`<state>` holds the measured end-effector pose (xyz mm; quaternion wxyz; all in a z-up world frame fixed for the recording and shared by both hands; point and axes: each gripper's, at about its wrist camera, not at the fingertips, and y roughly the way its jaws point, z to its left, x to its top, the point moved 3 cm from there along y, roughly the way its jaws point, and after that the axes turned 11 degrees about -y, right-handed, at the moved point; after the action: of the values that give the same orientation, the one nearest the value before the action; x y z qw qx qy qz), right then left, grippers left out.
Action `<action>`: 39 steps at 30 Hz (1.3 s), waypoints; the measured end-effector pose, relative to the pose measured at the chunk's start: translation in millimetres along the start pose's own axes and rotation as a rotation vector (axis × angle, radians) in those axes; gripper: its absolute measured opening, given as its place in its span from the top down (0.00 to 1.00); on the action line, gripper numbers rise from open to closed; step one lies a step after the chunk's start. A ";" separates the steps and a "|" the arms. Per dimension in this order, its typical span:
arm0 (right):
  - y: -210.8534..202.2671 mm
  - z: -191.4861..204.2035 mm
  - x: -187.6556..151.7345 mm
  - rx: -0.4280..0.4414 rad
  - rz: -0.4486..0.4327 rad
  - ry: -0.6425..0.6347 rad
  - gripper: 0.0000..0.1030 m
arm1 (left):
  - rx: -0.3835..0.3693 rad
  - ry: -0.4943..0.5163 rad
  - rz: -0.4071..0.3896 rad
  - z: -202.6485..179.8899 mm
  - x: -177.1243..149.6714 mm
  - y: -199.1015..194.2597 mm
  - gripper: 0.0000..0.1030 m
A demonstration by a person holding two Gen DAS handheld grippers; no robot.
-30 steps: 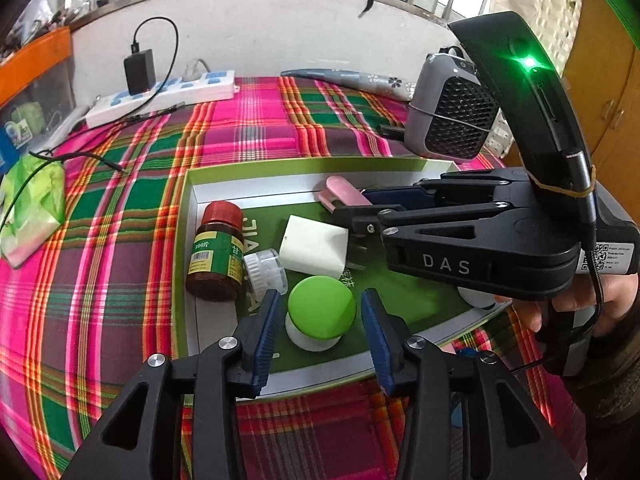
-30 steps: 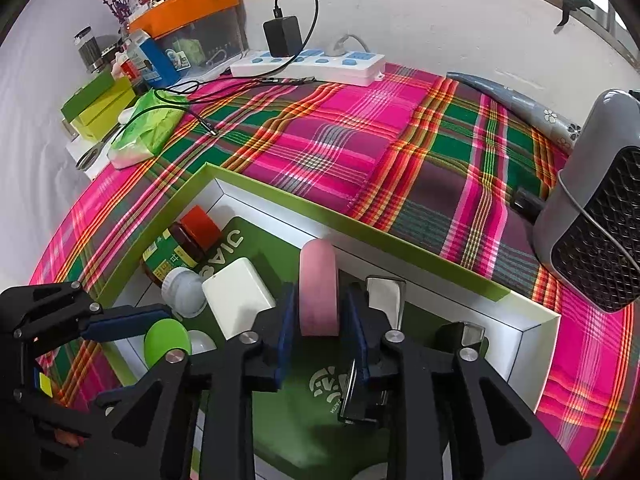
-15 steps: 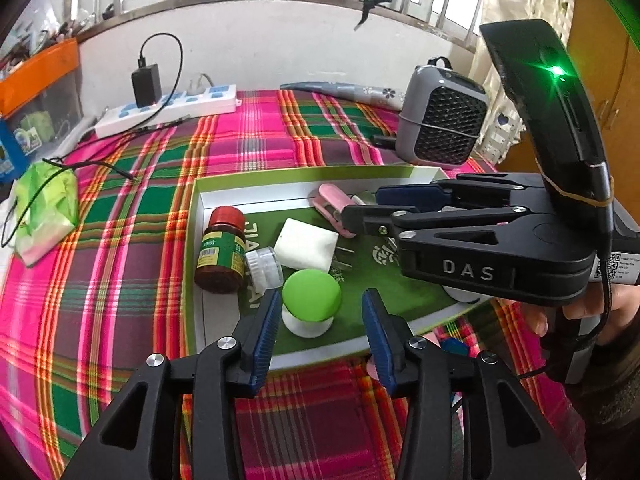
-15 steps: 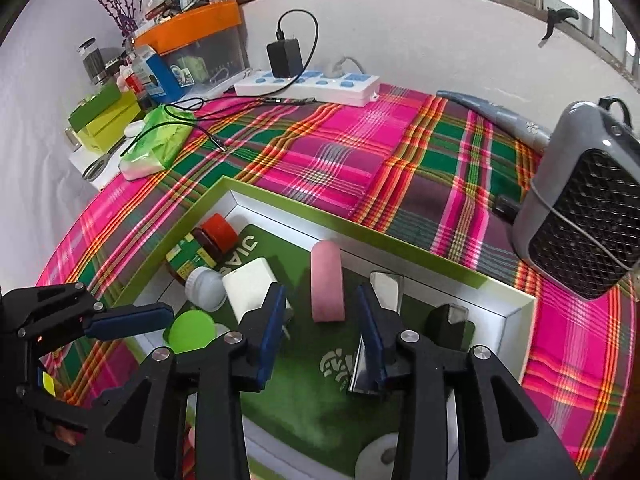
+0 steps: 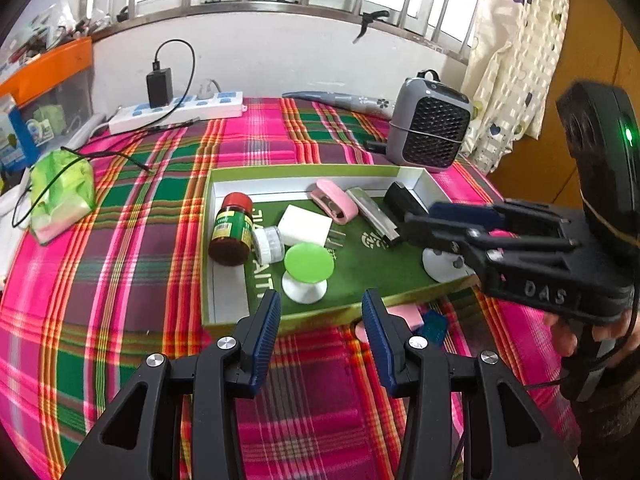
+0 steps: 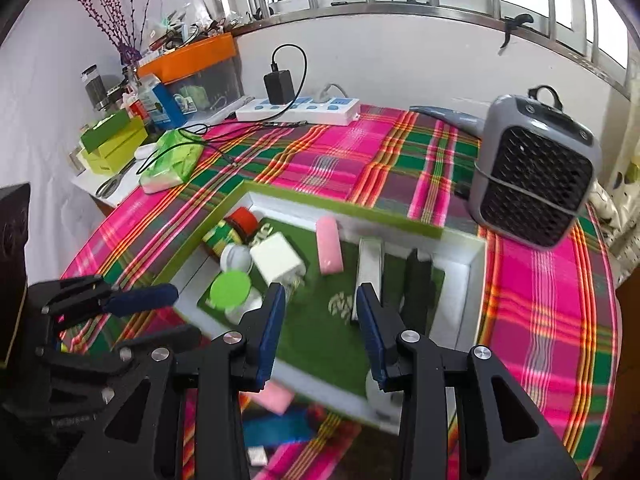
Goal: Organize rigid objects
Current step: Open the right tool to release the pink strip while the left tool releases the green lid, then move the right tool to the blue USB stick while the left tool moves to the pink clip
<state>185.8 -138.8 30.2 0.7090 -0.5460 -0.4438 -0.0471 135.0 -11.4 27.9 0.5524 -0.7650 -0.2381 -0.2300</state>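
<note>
Left to right in the left wrist view. The brown bottle [image 5: 232, 227] with the red cap lies on its side at the tray's [image 5: 304, 170] 9 o'clock wall, with a small white jar [image 5: 269, 243] touching it; lying flat, neither should roll far. A white block [image 5: 305, 225] sits just beside them. The green-topped container [image 5: 308, 271] stands upright near the tray's 6 o'clock rim. The pink stapler [image 5: 334, 201], a silver case [image 5: 372, 214] and a black item [image 5: 402, 204] lie side by side along the 12 o'clock wall, apparently lined up to save floor space. A white round piece [image 5: 440, 266] rests at the 4 o'clock corner, partly hidden.

Outside the tray, on the bench, a pink block [image 5: 404, 316] and a blue item [image 5: 434, 324] lie just beside the 6 o'clock rim, not yet sorted.

The left claw [image 5: 318, 340] hangs over that rim, jaws spread and holding nothing. The right claw [image 6: 320, 330] is likewise spread wide and holding nothing, above the tray's green floor.

Against the frame a second ago: the right claw then clamped the pink stapler upright; the stapler now lies flat in the row, released, and the claw has drawn back toward 6 o'clock. The left claw has also retreated from the green-topped container, which stands where it was.

Judgement: the stapler placement is complete; the pieces outside the tray are the likely next items.
</note>
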 end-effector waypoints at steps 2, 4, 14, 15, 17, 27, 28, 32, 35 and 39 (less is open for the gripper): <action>-5.8 4.4 -8.6 -0.006 0.004 -0.006 0.62 | -0.004 -0.001 -0.002 1.4 -3.9 -4.2 0.60; -12.0 6.9 -17.8 -0.005 -0.001 -0.003 0.62 | -0.007 -0.003 -0.005 2.8 -7.3 -7.4 0.60; -12.2 23.6 -56.5 0.059 0.029 0.027 0.62 | -0.039 -0.006 0.001 5.4 -28.5 -20.1 0.60; -10.9 25.6 -59.1 0.056 0.032 0.026 0.62 | -0.041 -0.001 0.003 5.4 -30.7 -21.1 0.60; -7.4 29.5 -62.6 0.062 0.039 0.018 0.62 | -0.039 0.002 0.003 6.5 -33.7 -22.7 0.60; 2.9 26.1 -66.5 0.100 0.053 0.075 0.62 | -0.050 -0.012 0.009 15.3 -42.0 -27.2 0.60; 1.8 26.6 -67.5 0.101 0.054 0.076 0.62 | -0.050 -0.014 0.011 15.8 -42.2 -27.1 0.60; -2.4 32.7 -73.6 0.131 0.062 0.075 0.62 | -0.057 -0.012 0.016 16.6 -44.2 -27.3 0.60; -6.2 39.8 -77.8 0.143 0.068 0.060 0.62 | -0.062 -0.011 0.016 17.3 -45.2 -28.6 0.60; -9.2 50.7 -81.8 0.156 0.075 0.029 0.62 | -0.060 -0.017 0.018 20.5 -46.8 -29.2 0.60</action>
<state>102.3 -135.3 -18.2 0.7572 -0.5045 -0.4149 0.0063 82.2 11.1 14.8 0.5292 -0.7853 -0.2288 -0.2257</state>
